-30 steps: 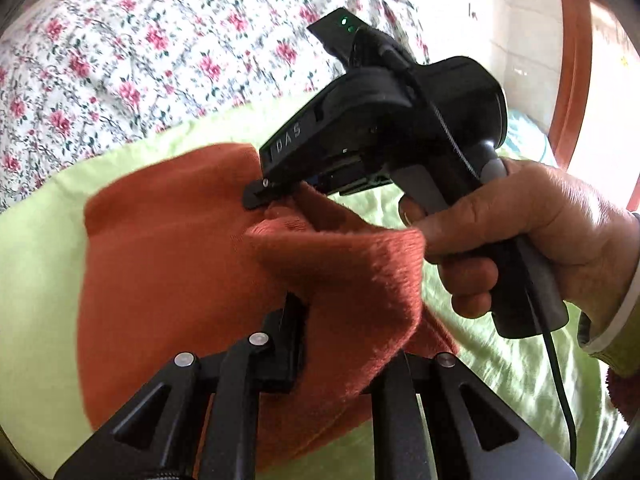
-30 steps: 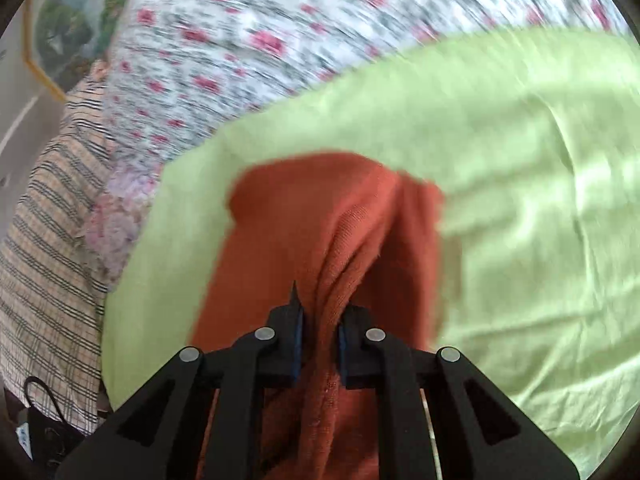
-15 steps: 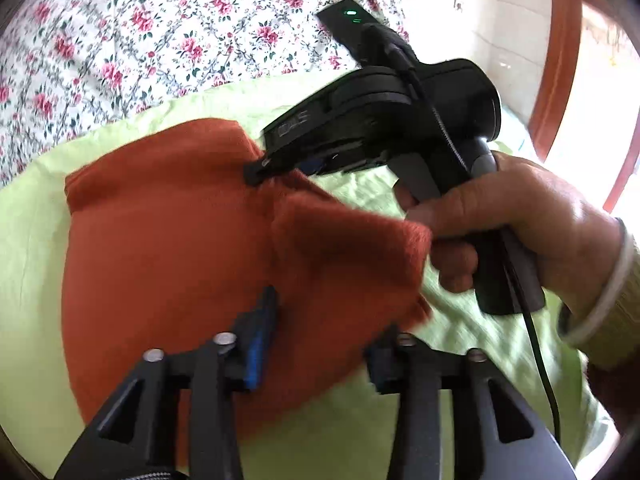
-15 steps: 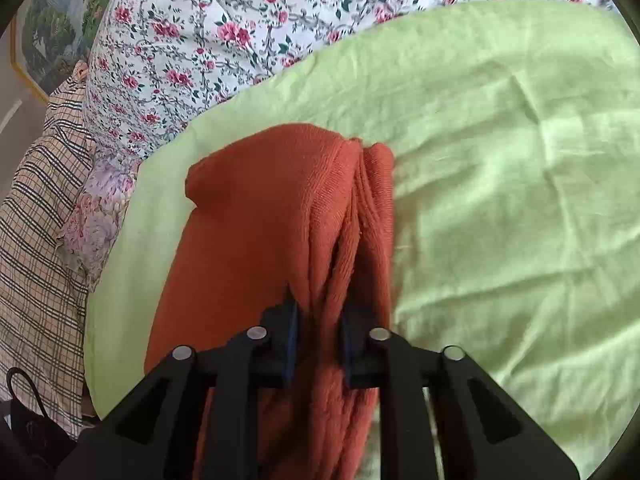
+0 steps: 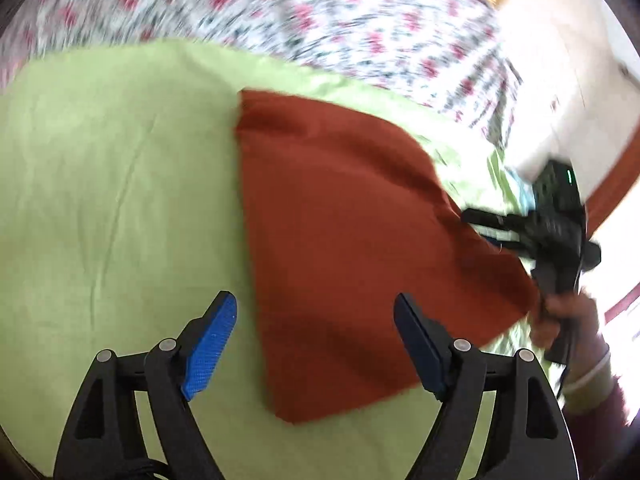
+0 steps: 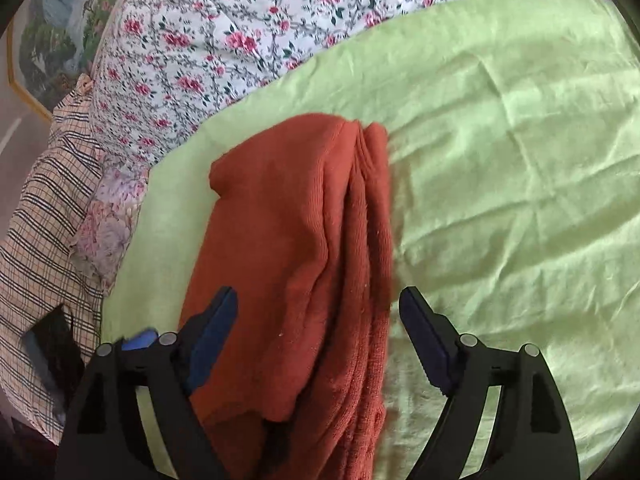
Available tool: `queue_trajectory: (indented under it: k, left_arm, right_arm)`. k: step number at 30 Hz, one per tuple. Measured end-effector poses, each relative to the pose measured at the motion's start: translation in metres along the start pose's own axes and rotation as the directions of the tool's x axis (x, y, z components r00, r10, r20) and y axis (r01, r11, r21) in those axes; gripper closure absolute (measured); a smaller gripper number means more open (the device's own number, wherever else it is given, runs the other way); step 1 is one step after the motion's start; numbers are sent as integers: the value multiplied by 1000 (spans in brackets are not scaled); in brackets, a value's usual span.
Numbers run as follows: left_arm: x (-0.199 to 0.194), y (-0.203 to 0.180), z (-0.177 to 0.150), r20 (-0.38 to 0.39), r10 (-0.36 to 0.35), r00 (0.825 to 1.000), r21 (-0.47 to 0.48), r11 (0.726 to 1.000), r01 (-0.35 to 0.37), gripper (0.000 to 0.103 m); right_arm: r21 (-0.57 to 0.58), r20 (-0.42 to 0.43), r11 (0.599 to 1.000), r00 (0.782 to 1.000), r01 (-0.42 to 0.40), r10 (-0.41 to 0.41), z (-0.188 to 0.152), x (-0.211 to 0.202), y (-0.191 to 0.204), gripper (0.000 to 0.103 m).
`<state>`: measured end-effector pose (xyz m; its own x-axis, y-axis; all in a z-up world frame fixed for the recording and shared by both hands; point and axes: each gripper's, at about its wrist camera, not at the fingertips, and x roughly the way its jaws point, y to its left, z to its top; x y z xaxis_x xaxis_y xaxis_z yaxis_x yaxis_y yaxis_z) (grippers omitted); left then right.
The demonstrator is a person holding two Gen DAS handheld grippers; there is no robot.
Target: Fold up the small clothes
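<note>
Left gripper (image 5: 316,344): your jaws are opening, pads clear of the cloth, nothing held; one corner of the rust-red knit garment (image 5: 352,240) lies between and below the fingers. Right gripper (image 6: 320,344): jaws likewise opening, wide on either side of the garment's bunched, layered edge, pads not pressing it. Garment: spread flat on the light green sheet (image 5: 112,184), floral bedding (image 6: 224,36) beyond it, checked fabric (image 6: 44,216) off to one side. Step in hand, by appearance: release after laying a fold over. Next move likely calls for you to smooth the ridged layers, then regrip an edge for another fold.
</note>
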<state>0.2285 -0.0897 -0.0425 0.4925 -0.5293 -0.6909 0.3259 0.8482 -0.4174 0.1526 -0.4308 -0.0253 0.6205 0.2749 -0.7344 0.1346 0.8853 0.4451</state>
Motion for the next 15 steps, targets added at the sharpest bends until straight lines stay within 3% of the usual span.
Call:
queue_trajectory:
  k: [6, 7, 9, 10, 11, 12, 15]
  left_arm:
    - [65, 34, 24, -121, -145, 982, -135, 982, 128, 22]
    - [74, 33, 27, -123, -165, 979, -135, 980, 148, 22]
    - [85, 24, 30, -117, -164, 980, -94, 984, 153, 36]
    - [86, 20, 27, -111, -142, 984, -79, 988, 134, 48]
    - [85, 17, 28, -99, -138, 985, -69, 989, 132, 65]
    - [78, 16, 28, -77, -148, 986, -67, 987, 143, 72]
    - [44, 16, 23, -21, -165, 986, -59, 985, 163, 77]
  right_arm:
    - [48, -37, 999, 999, -25, 27, -3, 20, -11, 21]
    - [53, -43, 998, 998, -39, 41, -3, 24, -13, 26]
    - [54, -50, 997, 997, -52, 55, -5, 28, -14, 43]
    - [63, -56, 996, 996, -68, 71, -7, 31, -14, 57]
    - [81, -63, 992, 993, -96, 101, -9, 35, -15, 65]
    - [88, -62, 991, 992, -103, 109, -11, 36, -14, 67]
    - [85, -32, 991, 994, -103, 106, -15, 29, -5, 76]
